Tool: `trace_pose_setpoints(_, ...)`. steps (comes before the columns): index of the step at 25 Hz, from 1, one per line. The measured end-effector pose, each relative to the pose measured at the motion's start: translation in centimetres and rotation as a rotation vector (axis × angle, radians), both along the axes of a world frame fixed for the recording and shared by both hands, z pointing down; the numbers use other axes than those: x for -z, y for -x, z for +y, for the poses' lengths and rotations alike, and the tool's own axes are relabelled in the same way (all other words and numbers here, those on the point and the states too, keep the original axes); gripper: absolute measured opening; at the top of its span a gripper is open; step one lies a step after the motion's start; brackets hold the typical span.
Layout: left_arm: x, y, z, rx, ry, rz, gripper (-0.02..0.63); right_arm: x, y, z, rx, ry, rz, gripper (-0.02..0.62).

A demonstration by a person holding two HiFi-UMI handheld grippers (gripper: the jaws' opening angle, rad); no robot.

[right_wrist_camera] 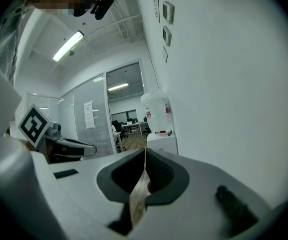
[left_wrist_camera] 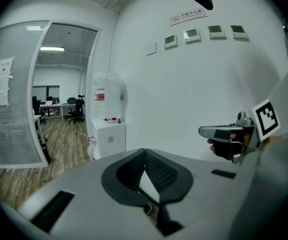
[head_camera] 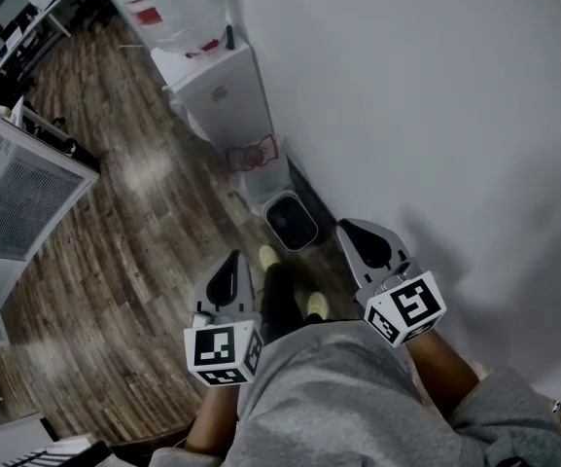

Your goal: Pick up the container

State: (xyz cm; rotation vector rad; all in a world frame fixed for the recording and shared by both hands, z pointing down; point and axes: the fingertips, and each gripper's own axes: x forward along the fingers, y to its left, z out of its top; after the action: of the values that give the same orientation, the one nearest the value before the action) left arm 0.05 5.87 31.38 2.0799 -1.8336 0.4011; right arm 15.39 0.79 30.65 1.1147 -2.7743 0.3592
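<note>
A small grey container (head_camera: 292,220) with a dark top stands on the wood floor against the white wall, just ahead of the person's feet. My left gripper (head_camera: 230,261) is held above the floor, left of and nearer than the container, jaws shut with nothing in them. My right gripper (head_camera: 346,228) hovers to the container's right, close to the wall, also shut and empty. In the left gripper view the left gripper (left_wrist_camera: 144,152) shows its pads pressed together, with the right gripper (left_wrist_camera: 203,131) off to the side. The right gripper (right_wrist_camera: 144,152) looks the same in its own view. The container is hidden in both gripper views.
A white water dispenser (head_camera: 224,90) carrying a large clear bottle (head_camera: 168,3) stands by the wall beyond the container, with a clear red-labelled tub (head_camera: 257,168) at its foot. A glass partition (head_camera: 13,188) runs along the left. Desks and chairs (left_wrist_camera: 59,109) fill the far office.
</note>
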Motion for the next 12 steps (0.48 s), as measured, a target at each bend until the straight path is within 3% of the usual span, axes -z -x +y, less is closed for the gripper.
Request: trace_pose_setpoints(12, -1.7, 2.3, -5.4, -0.027, 0.031, 0.016, 0.014, -1.1, 2.2, -5.2, -0.018, 0.023, 0.034, 0.026)
